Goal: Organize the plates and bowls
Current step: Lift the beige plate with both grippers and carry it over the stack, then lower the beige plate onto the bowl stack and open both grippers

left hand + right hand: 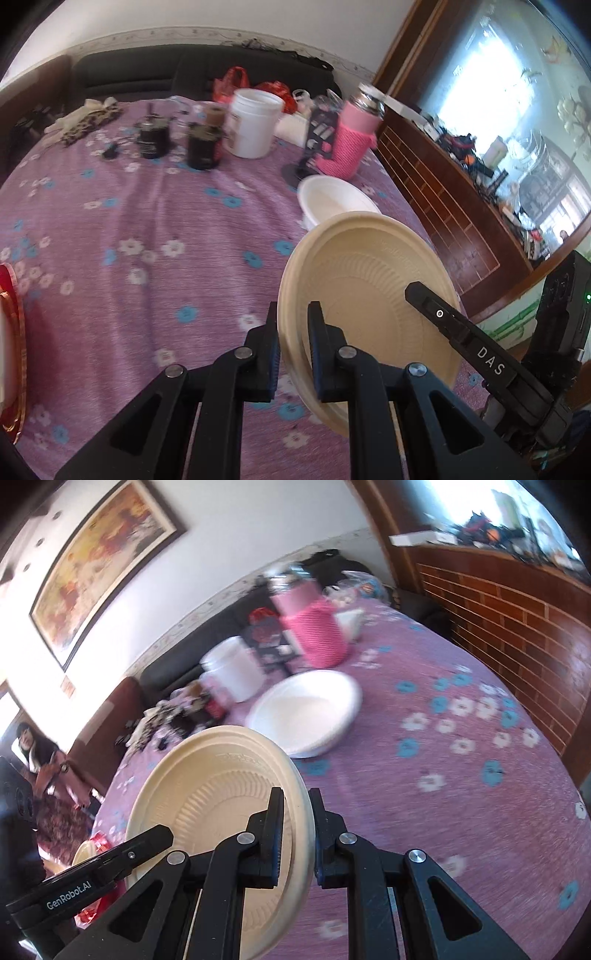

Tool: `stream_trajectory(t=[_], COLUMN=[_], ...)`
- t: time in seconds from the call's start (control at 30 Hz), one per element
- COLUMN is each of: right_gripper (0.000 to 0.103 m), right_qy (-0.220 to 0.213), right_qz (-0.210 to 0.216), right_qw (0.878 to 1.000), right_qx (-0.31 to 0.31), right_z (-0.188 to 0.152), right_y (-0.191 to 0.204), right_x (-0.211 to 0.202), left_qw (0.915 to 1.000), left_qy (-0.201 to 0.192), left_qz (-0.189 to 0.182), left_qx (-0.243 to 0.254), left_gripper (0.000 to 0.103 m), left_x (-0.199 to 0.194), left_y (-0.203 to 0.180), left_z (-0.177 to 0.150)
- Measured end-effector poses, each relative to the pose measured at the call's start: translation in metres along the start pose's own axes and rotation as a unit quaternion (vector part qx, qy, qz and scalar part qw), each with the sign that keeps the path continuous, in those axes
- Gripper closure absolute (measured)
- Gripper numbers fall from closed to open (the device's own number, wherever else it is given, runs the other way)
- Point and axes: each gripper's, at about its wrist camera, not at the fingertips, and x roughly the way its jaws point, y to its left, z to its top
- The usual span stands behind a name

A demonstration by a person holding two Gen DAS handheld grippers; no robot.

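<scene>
A cream ribbed plate (369, 273) hangs tilted above the purple flowered tablecloth (129, 221), gripped from both sides. My left gripper (293, 310) is shut on its left rim. One finger of the right gripper (443, 317) lies across its far side. In the right wrist view the same plate (207, 775) stands on edge, with my right gripper (295, 794) shut on its right rim and a left gripper finger (147, 843) at its other side. A white bowl (336, 199) rests on the cloth just beyond the plate (306, 712).
At the back of the table stand a white tub (255, 123), two dark jars (201, 144) and a bottle in a pink knitted sleeve (351, 140). A red and gold object (11, 332) sits at the left edge. A wooden cabinet (443, 206) borders the right. A person (33, 753) sits far left.
</scene>
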Motion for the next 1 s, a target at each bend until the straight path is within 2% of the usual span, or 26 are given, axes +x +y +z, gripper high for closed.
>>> stream_trajectory(t=[0.17,0.37,0.6,0.8,1.0], right_gripper=[0.089,0.089,0.089,0.088,0.088], right_qy=[0.005,0.022,0.052,0.08,0.099], right_qz=[0.02,0.042,0.072,0.092,0.092], right_qw=[0.999,0.994,0.984,0.972,0.963], right_qx=[-0.048,-0.098,-0.158,-0.202,-0.232], right_z=[-0.011,-0.031,-0.064,-0.097,-0.118], right_y=[0.065,0.14,0.232,0.302,0.344], right_x=[0.0,0.014,0.037,0.062,0.083], left_qw=[0.9985,0.9927,0.9797,0.9666,0.9583], left_qy=[-0.036,-0.075,-0.117,-0.13,-0.127], left_qz=[0.015,0.033,0.066,0.101,0.12], left_qx=[-0.038,-0.088,-0.149,-0.196,-0.226], left_gripper=[0.09,0.09,0.09,0.09,0.09], left_x=[-0.043,-0.092,-0.144,-0.169,-0.172], left_y=[0.046,0.108,0.183,0.24,0.278], left_z=[-0.005,-0.013,-0.026,-0.039,-0.051])
